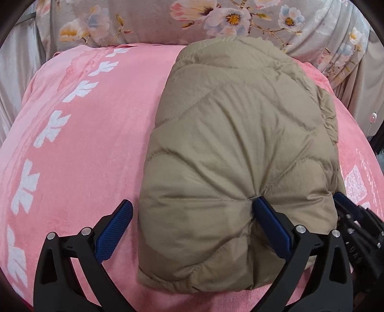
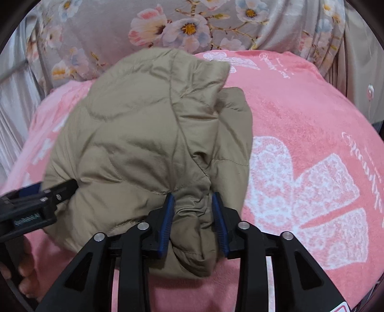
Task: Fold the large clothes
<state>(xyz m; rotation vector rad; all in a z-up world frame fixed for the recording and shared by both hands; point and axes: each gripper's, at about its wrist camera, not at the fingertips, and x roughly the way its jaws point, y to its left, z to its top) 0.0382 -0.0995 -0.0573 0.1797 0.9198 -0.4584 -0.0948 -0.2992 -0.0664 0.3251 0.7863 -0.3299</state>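
Note:
A tan quilted puffer jacket point(image 1: 235, 134) lies folded into a long bundle on a pink blanket point(image 1: 91, 148). My left gripper point(image 1: 192, 202) stands open at the bundle's near end. Its right finger point(image 1: 271, 225) digs into the jacket's top, and its left finger point(image 1: 115, 230) sits off the jacket, over the blanket. In the right wrist view the jacket point(image 2: 134, 134) fills the middle, and my right gripper point(image 2: 193, 195) is shut on a bunched fold at the near right corner, both pads against the fabric. The left gripper point(image 2: 48, 196) shows at the jacket's left edge.
The pink blanket point(image 2: 300, 120) with white flower prints spreads to both sides of the jacket. A grey floral cushion or cover point(image 1: 216, 16) rises at the back. Pale curtains hang at the far left and right edges. A person's hand point(image 2: 26, 264) holds the left tool.

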